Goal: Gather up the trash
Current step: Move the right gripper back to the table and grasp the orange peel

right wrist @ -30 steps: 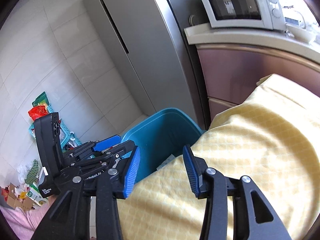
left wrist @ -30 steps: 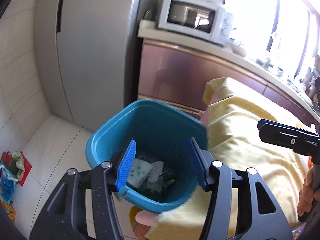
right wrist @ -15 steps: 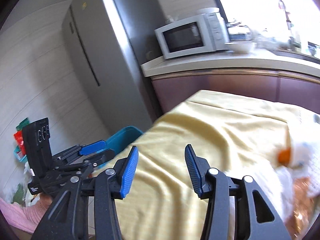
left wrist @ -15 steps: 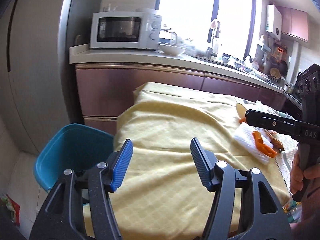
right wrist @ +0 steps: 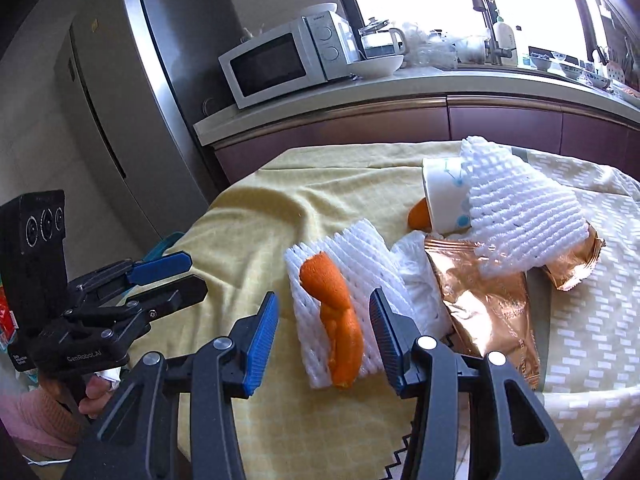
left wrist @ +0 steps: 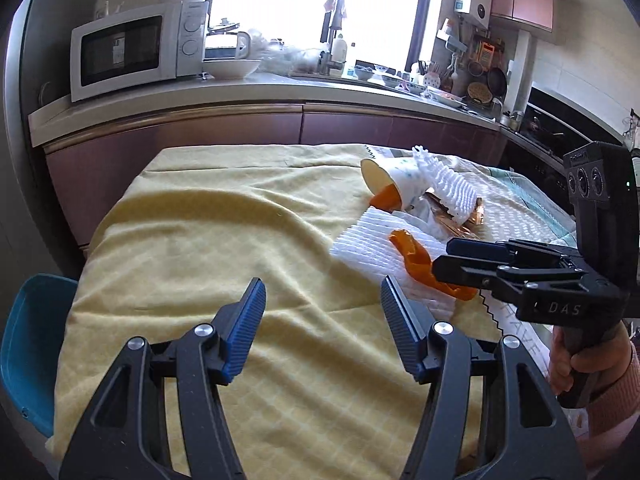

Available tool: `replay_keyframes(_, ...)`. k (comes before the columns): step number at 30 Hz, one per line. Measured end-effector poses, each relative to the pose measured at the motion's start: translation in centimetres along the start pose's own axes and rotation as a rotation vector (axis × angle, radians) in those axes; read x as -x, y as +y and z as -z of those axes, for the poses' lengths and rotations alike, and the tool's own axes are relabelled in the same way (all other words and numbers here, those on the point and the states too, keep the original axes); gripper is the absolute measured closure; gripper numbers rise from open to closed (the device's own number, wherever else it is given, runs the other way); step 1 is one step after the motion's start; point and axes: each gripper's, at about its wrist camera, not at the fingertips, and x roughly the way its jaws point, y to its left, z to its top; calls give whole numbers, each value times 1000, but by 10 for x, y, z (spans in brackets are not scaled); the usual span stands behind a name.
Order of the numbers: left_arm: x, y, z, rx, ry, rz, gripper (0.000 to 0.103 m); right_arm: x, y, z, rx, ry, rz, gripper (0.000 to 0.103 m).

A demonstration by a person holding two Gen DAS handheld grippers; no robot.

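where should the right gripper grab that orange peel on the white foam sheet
Grip the orange peel across its narrow middle, coming down from above. It lies long and curled on the foam sheet, lengthwise between the fingers of the open right gripper, so they can close on its sides.

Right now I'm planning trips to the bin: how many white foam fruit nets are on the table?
2. One foam net lies flat under the orange peel; the other drapes over the paper cup. More may be hidden.

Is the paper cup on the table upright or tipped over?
Tipped over. The cup lies on its side, its open mouth facing sideways toward the yellow cloth, with foam netting draped over its far end.
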Motion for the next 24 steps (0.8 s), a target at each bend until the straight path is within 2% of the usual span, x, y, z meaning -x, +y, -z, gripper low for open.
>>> replay_keyframes(2,-7,-5,-2,-6,11,7,44,-4,-1,3,2,12,3,58)
replay_keyframes(5,-13,-9,-3,-9,24,17,44,-7,-3,5,6,25,4,67)
replay_keyframes(8,-17,-10,-4,-4,38,29,44,-7,-3,6,9,35,2,76)
replay_keyframes(10,-19,-12,-5,-6,45,34,44,-5,-3,7,13,35,5,87)
replay_keyframes(12,-23,-15,-6,-7,53,43,45,-1,-6,7,6,27,4,91)
replay_keyframes(17,-33,-24,-6,-18,82,60,48,7,-17,8,-34,16,-18,91)
replay_keyframes(21,-36,-29,-5,-20,93,71,48,8,-16,8,-20,26,-32,82)
replay_keyframes(24,-39,-31,-6,-22,97,72,48,4,-14,9,-9,49,-26,81)
